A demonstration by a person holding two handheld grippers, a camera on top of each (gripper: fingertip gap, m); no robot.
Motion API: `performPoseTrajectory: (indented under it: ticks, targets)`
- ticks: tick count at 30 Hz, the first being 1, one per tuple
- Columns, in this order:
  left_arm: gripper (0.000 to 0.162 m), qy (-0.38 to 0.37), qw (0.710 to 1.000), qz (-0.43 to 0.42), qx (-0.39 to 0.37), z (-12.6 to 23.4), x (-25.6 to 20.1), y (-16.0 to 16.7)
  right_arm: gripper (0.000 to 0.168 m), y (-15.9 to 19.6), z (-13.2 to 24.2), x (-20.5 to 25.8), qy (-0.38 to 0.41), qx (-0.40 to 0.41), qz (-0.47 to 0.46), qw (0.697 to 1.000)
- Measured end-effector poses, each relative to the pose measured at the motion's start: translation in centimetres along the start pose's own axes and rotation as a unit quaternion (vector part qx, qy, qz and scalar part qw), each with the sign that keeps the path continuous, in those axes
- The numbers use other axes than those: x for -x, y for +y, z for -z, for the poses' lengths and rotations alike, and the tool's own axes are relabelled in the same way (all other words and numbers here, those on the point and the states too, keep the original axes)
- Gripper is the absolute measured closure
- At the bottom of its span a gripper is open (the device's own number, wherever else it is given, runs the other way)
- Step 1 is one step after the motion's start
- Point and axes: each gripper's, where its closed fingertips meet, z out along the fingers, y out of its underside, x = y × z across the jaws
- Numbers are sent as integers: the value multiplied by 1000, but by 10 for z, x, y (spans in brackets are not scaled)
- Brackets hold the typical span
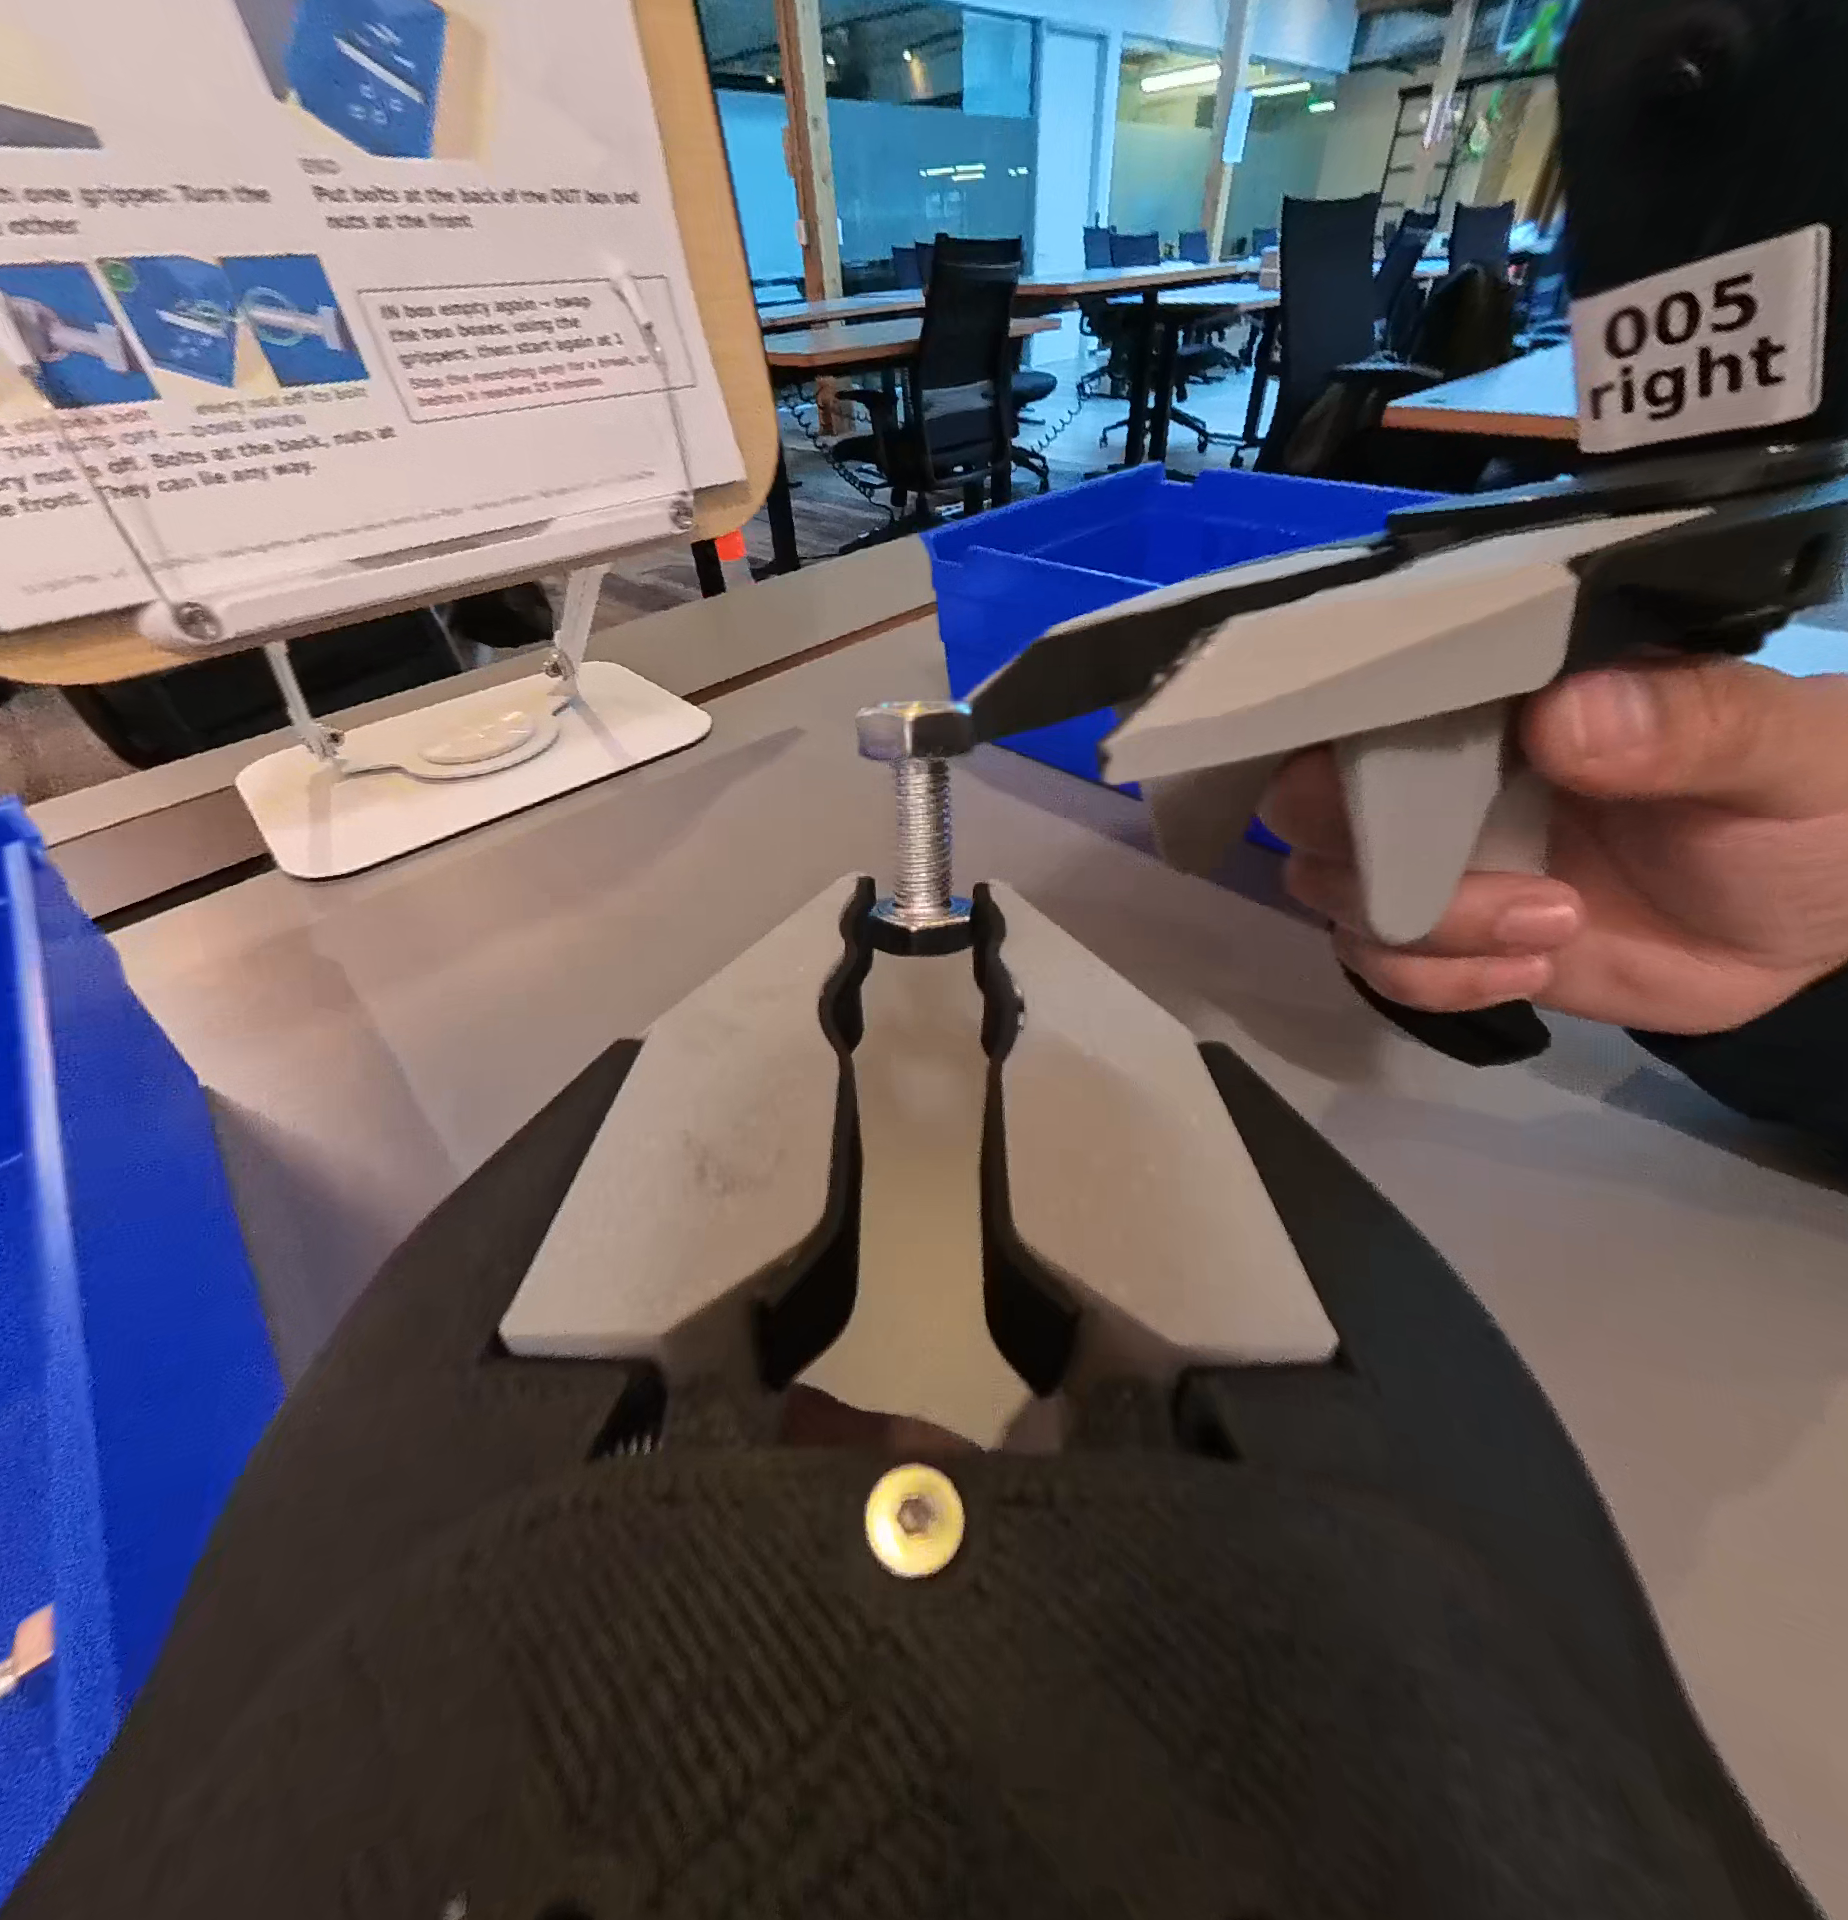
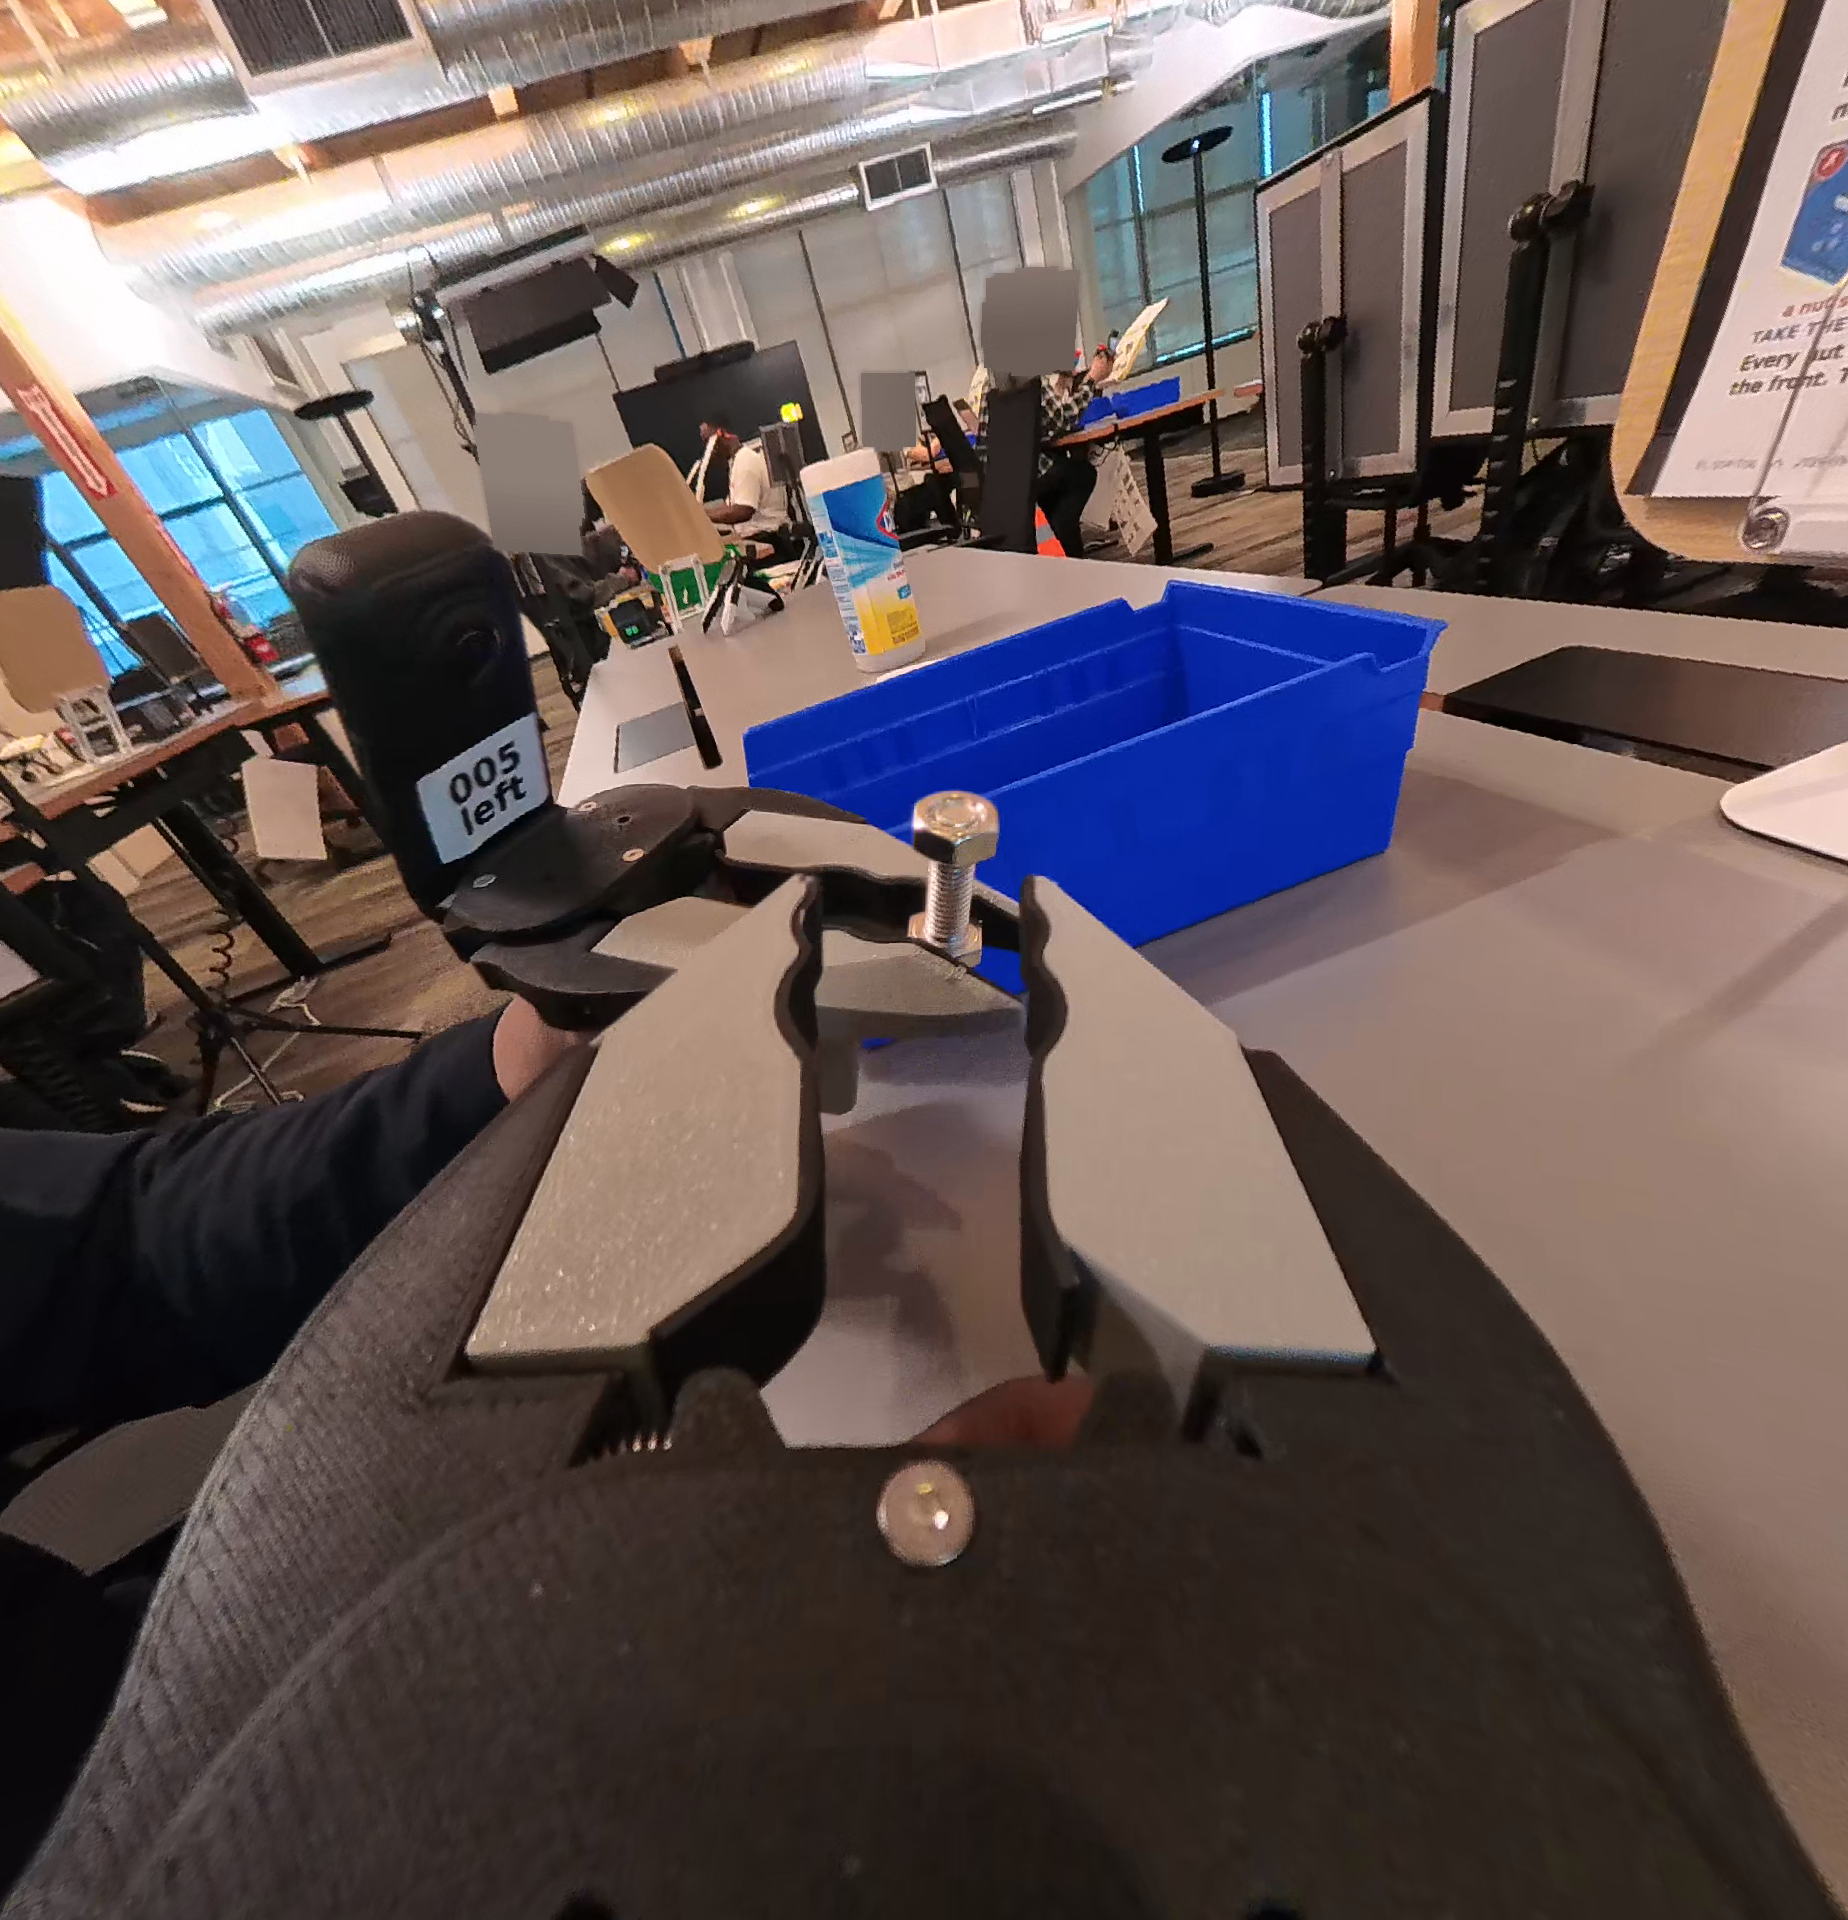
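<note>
Gripping the hex nut (image 1: 918,921) between their black tips, my left tongs (image 1: 920,920) sit closed on it, level above the grey worktop (image 1: 1522,1403). The steel bolt (image 1: 920,810) threaded into that nut stands upright out of the tongs, hex head on top and nothing under it but air.

My right tongs (image 2: 920,914) come in from the right, held by a hand (image 1: 1626,862) wrapped around the grey handle, fingers curled on the trigger part, a dark sleeve behind it. From the left wrist view their tips reach the bolt's head at its right side and slope slightly downward toward it. From the right wrist view these tongs stand open, a wide gap between the two fingers, and the bolt shows beyond that gap; I cannot tell whether either tip actually touches the head.

Behind the bolt lies a blue bin (image 2: 1159,748) with a divider along its length, resting on the worktop. A second blue bin (image 1: 68,1299) fills the left edge of the left wrist view, close beside my left tongs. A printed instruction sheet (image 1: 328,312) stands on a white tilted stand (image 1: 463,769) at the back left. Farther off on the worktop stands a wipes canister (image 2: 863,561).
</note>
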Motion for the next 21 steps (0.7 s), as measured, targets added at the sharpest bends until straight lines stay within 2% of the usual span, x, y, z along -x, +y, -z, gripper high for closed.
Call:
performPoseTrajectory:
  ticks: [5,9,17,21]
  targets:
    - [145,21,1000,-17,14,-6,-14,5,128,9,-11,6,-4,18,8,1000]
    - [145,46,998,-35,20,-10,-31,7,130,11,-13,7,-2,22,18,1000]
    - [145,3,1000,9,1,0,1,0,131,2,-1,3,6,7,18,1000]
    - [145,12,1000,-5,10,-3,-7,3,129,3,-6,6,1,8,17,1000]
